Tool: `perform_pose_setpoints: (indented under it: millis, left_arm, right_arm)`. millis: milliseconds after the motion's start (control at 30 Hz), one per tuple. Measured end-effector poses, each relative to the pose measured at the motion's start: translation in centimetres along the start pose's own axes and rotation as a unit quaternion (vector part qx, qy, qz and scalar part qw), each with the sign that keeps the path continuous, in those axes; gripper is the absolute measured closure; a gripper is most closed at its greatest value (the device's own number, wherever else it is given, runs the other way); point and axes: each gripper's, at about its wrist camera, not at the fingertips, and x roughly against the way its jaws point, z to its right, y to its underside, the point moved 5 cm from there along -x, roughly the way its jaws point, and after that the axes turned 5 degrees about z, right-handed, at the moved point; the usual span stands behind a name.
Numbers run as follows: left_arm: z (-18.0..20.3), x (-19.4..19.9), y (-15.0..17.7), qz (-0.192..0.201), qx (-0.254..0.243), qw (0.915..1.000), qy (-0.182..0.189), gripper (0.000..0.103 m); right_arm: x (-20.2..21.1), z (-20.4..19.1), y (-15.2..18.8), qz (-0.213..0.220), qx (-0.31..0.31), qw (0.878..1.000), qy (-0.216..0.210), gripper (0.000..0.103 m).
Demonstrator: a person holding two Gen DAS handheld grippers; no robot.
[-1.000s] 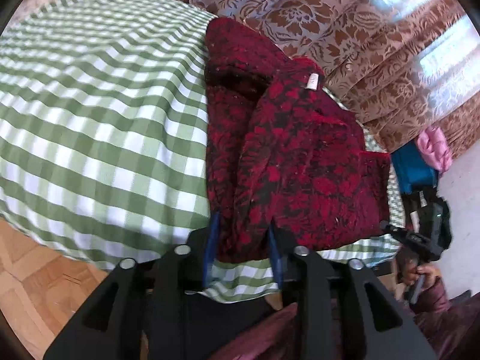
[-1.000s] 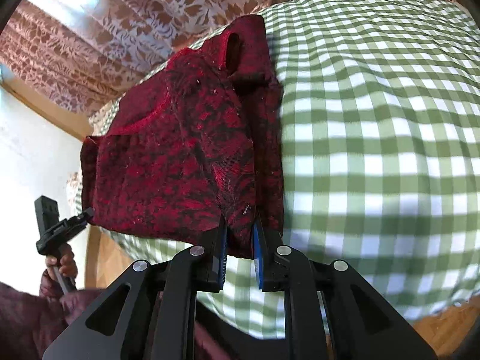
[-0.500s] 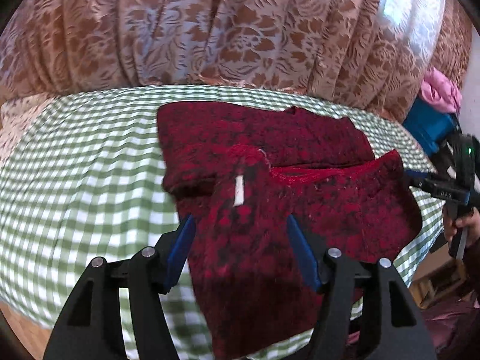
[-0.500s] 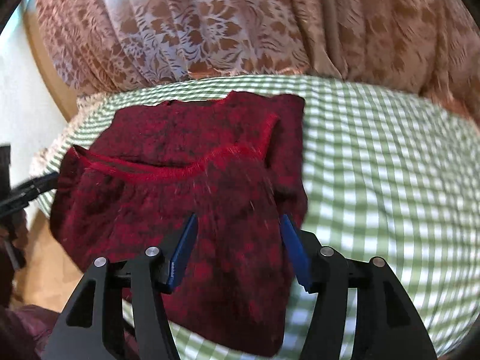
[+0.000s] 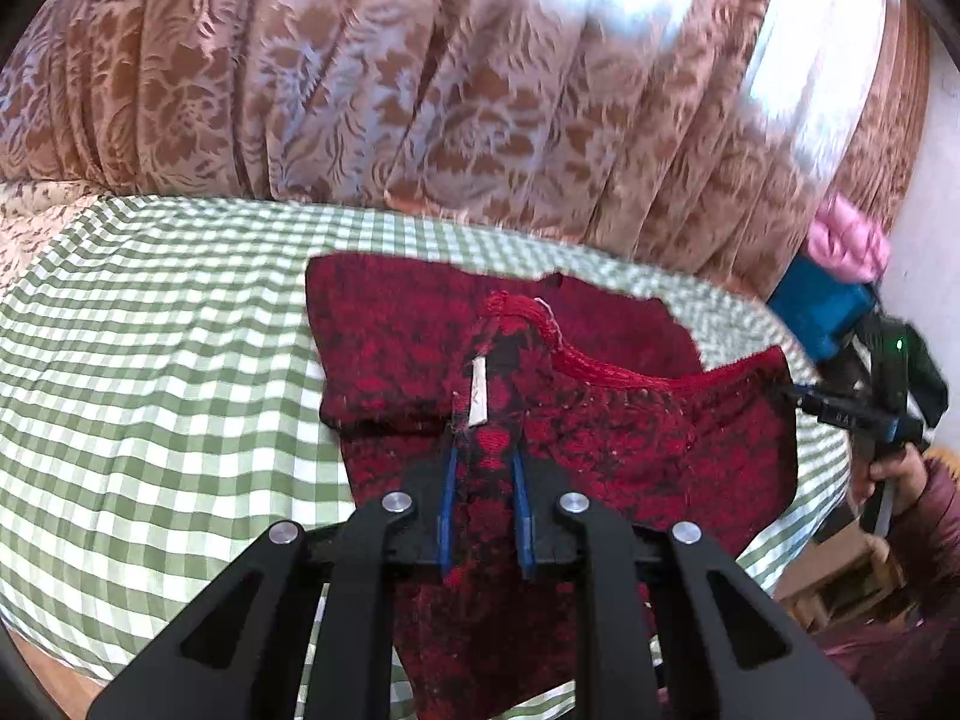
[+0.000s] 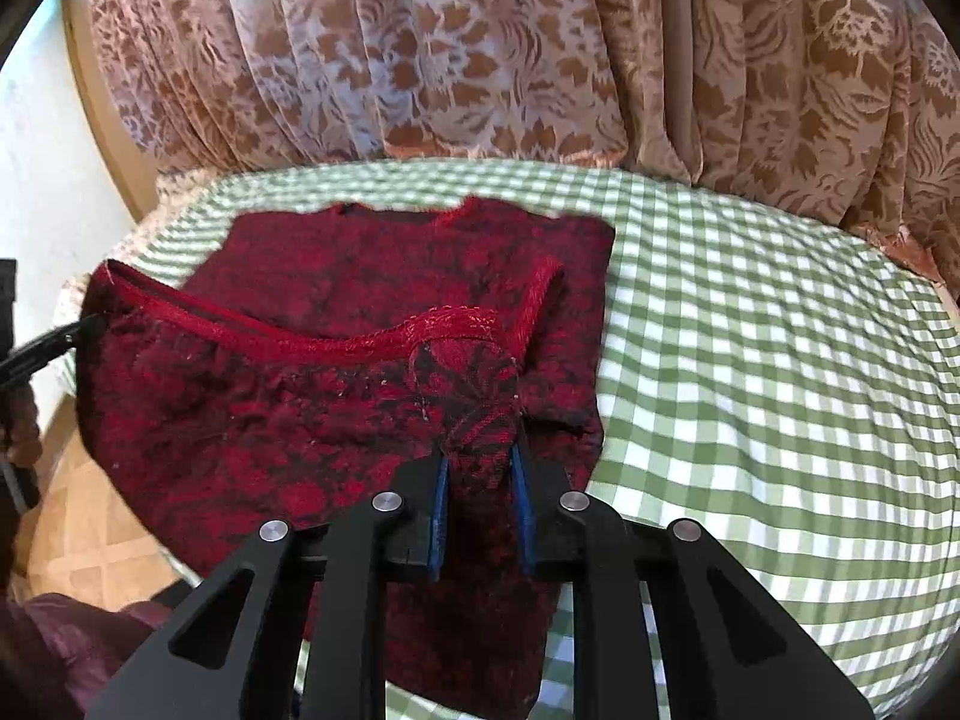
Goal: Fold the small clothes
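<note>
- The left gripper [image 5: 485,501] is closed on the red garment [image 5: 630,438].
- The right gripper [image 6: 478,498] also pinches this garment, above the checked cloth [image 6: 750,360].

Green-checked bed [image 6: 750,360], red-and-black patterned garment [image 6: 336,276] lying on it

The left tongs [image 5: 485,468] point forward and are pinched tight, with a bunch of red cloth [image 5: 630,438] squeezed between the blue pads [image 5: 447,510]. The right tongs [image 6: 478,468] point forward too and are pinched on a lump of the same cloth. In the left view, a hand [image 5: 888,471] grips the right tongs' handle.
</note>
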Motion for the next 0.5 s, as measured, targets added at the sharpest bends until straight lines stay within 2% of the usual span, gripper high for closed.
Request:
perform_pose_setpoints:
  millis: [200, 267, 367, 500]
  left_arm:
    - [0.2, 0.9, -3.1, 0.042, 0.001, 0.9991, 0.004, 0.089]
    - [0.1, 0.6, -4.3, 0.050, -0.007, 0.9987, -0.006, 0.089]
    - [-0.6, -1.6, -5.7, 0.043, -0.010, 0.9986, -0.029, 0.089]
    - [-2.1, -5.6, -7.0, 0.023, 0.001, 0.9977, -0.064, 0.089]
  right_arm:
    - [2.4, 0.7, -3.4, 0.050, -0.038, 0.998, -0.016, 0.086]
    - [2.5, 0.9, -4.7, 0.067, -0.047, 0.997, -0.017, 0.086]
    - [1.0, 1.2, -6.5, 0.075, -0.060, 0.995, -0.012, 0.086]
    - [-3.4, 1.9, -8.6, 0.067, -0.066, 0.995, 0.020, 0.086]
